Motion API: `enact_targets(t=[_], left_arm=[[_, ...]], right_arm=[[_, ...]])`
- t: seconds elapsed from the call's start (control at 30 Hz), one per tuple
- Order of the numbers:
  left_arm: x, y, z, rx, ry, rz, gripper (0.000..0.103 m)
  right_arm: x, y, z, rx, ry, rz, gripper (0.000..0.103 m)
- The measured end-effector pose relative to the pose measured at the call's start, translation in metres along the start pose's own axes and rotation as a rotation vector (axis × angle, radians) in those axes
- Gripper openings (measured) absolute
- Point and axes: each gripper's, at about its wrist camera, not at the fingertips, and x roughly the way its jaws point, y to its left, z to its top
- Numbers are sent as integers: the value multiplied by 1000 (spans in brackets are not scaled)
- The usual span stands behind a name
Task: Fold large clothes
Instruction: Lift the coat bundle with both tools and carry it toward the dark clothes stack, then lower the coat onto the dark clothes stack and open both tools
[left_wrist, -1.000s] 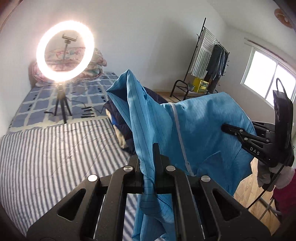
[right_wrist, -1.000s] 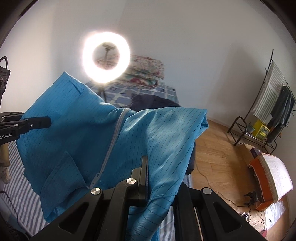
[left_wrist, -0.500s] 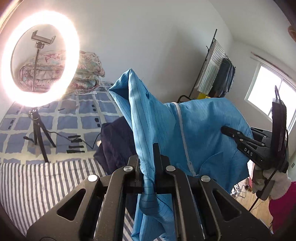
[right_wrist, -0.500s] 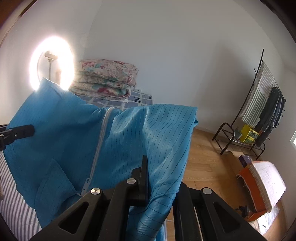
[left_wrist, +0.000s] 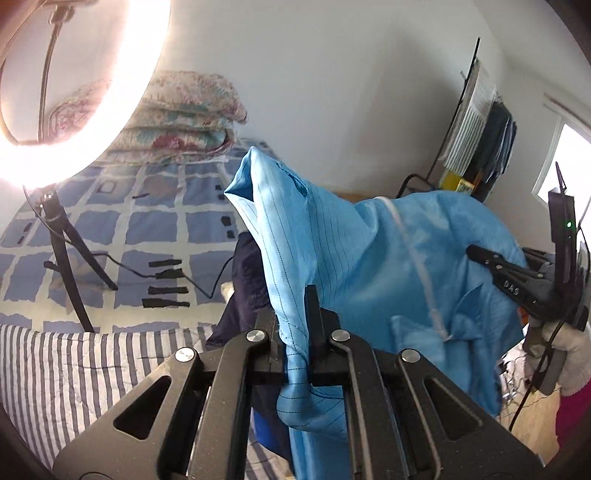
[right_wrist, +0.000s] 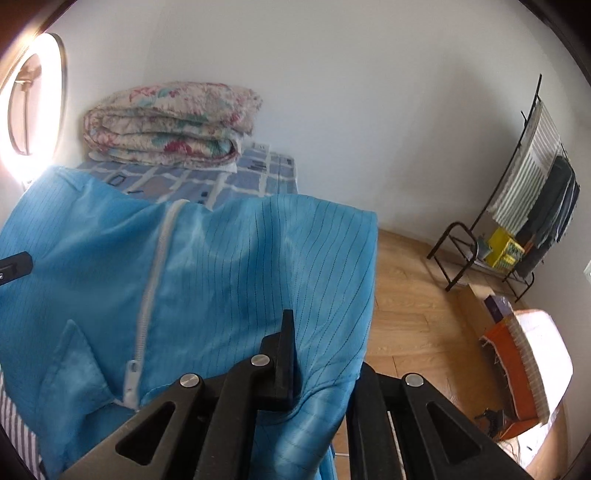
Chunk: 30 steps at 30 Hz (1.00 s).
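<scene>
While aloft, striped blue garment (left_wrist: 388, 266), zippered.

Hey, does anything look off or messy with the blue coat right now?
Nothing damaged. The blue coat hangs bunched between both grippers, zipper partly open. A dark garment lies heaped on the bed beneath it.

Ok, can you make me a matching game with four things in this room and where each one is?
Things:
1. blue garment
2. flowery quilt
3. ring light
4. yellow box

Places:
A. on the bottom shelf of the clothes rack
B. folded at the far end of the bed, by the wall
C. held up between the two tongs
D. on a tripod standing on the bed

Pairs: 1-C, 2-B, 3-D, 4-A
</scene>
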Motion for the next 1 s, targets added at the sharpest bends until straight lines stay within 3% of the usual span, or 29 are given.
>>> enact_targets(t=[0.07, 0.13, 0.23, 0.3, 0.5, 0.57, 0.63, 0.7, 0.77, 0.83, 0.87, 0.9, 1.0], left_arm=[[8, 0, -5, 16, 9, 42, 6], [10, -2, -8, 44, 13, 91, 14], [4, -2, -9, 54, 2, 122, 26], [-8, -4, -8, 80, -25, 167, 43], [-56, -6, -7, 90, -76, 152, 44], [-77, -11, -9, 99, -91, 141, 44], [-98, -16, -13, 110, -108, 137, 44], [-121, -20, -21, 121, -124, 135, 45], [-146, -25, -33, 139, -133, 142, 45], [-170, -27, -45, 155, -133, 153, 45], [-182, -28, -49, 161, -132, 156, 45], [-196, -28, -53, 166, -131, 159, 45], [-243, -28, -65, 161, -154, 166, 45]], right_arm=[[14, -1, -7, 2, 23, -33, 22], [29, -1, -12, -5, 63, -106, 29], [37, -9, -14, 27, 86, -130, 32], [30, -20, -17, 72, 71, -121, 33], [-8, -33, -24, 131, 25, -178, 43], [-27, -38, -29, 152, 7, -182, 51], [-45, -41, -35, 162, -3, -144, 51], [-62, -36, -47, 148, -9, -38, 51], [-68, -30, -64, 121, 23, 9, 52], [-45, -26, -90, 101, 200, -84, 51], [-34, -25, -103, 95, 289, -137, 39], [-29, -27, -120, 95, 355, -186, 33], [-57, -45, -148, 214, 319, -175, 34]])
